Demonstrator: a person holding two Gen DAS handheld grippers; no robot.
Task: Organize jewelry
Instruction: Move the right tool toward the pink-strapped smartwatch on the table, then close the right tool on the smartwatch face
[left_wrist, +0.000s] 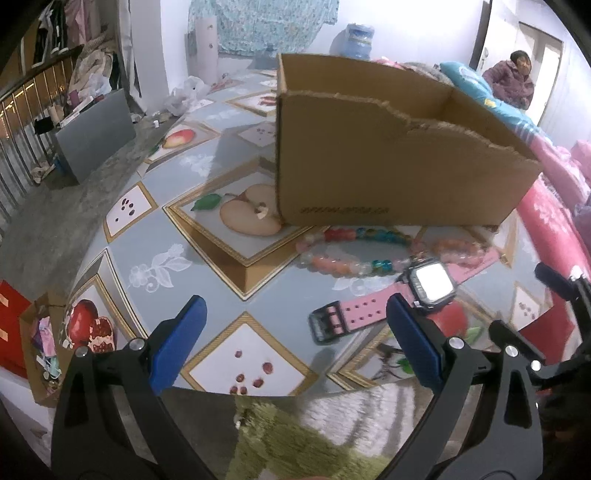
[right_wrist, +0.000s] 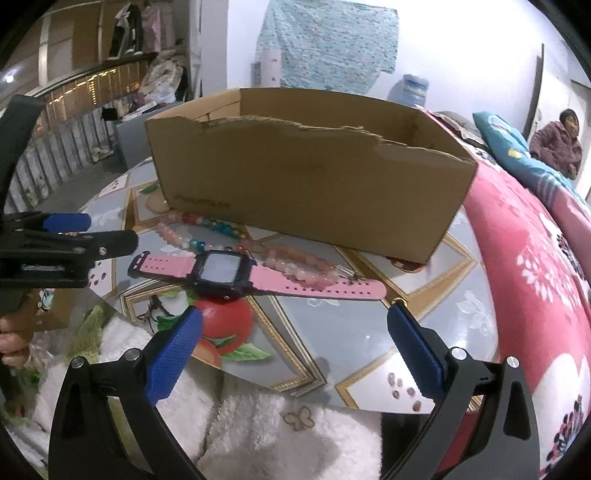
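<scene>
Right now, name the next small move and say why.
Probably ease the right claw forward and down onto the pink watch. Both claws are open and empty, the watch lies flat nearest that claw, and the cardboard box stands open-topped just behind it, with bead bracelets between.

Left gripper (left_wrist: 295, 343) held over near table edge, blue-padded jaws spread wide, gripping nothing. Right gripper (right_wrist: 295, 354) likewise spread and unloaded, at near edge, just beside left.
</scene>
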